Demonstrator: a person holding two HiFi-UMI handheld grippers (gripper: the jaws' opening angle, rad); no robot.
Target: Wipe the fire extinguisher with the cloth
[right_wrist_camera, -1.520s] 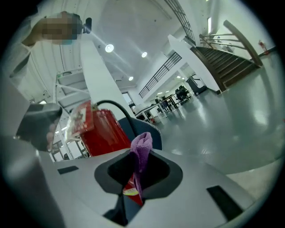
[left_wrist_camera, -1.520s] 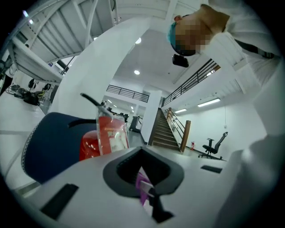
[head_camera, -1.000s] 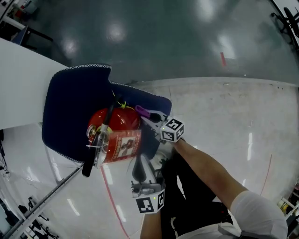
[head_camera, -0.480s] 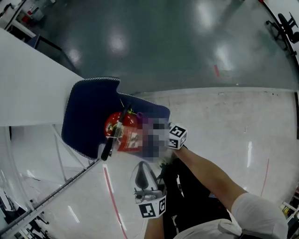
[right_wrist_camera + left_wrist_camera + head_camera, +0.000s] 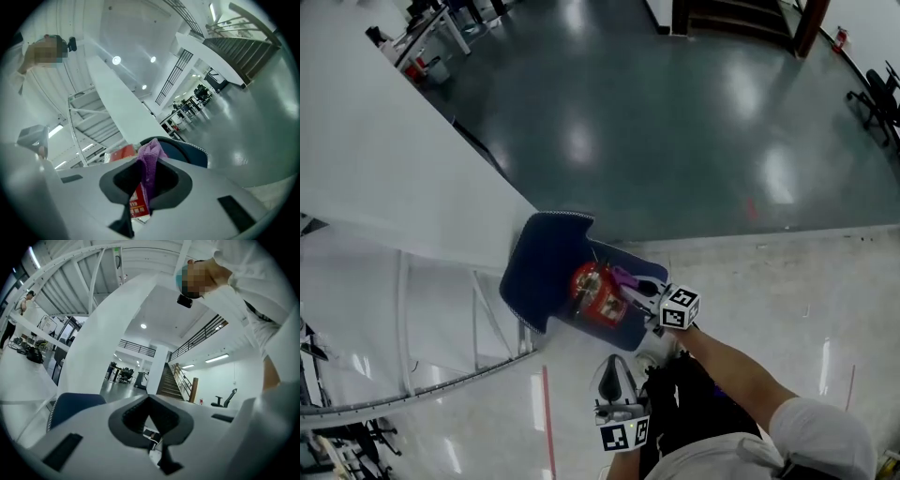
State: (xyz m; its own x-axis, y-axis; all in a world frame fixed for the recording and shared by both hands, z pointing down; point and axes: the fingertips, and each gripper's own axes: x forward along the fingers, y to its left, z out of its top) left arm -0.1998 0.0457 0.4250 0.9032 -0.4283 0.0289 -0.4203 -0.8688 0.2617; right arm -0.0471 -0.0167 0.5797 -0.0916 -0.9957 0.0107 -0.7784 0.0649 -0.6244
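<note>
A red fire extinguisher (image 5: pixel 594 292) lies on a dark blue mat (image 5: pixel 539 272) on the floor. My right gripper (image 5: pixel 639 291) is shut on a purple cloth (image 5: pixel 623 277) and holds it against the extinguisher's right side. The right gripper view has the cloth (image 5: pixel 149 164) pinched between the jaws, with the red body (image 5: pixel 122 153) and its label (image 5: pixel 138 202) just behind. My left gripper (image 5: pixel 614 364) hovers below the extinguisher, apart from it, jaws shut on nothing. In the left gripper view (image 5: pixel 155 446) only a corner of the mat (image 5: pixel 70 406) shows.
A long white tabletop (image 5: pixel 394 169) slants across the left, with its white metal frame (image 5: pixel 441 384) beneath. A red floor line (image 5: pixel 546 412) runs down from the mat. Glossy dark floor (image 5: pixel 694 122) lies beyond; pale floor to the right.
The head view has drawn back, so the extinguisher and mat look smaller and farther. The right gripper stays on the extinguisher with the cloth; the left stays below it.
</note>
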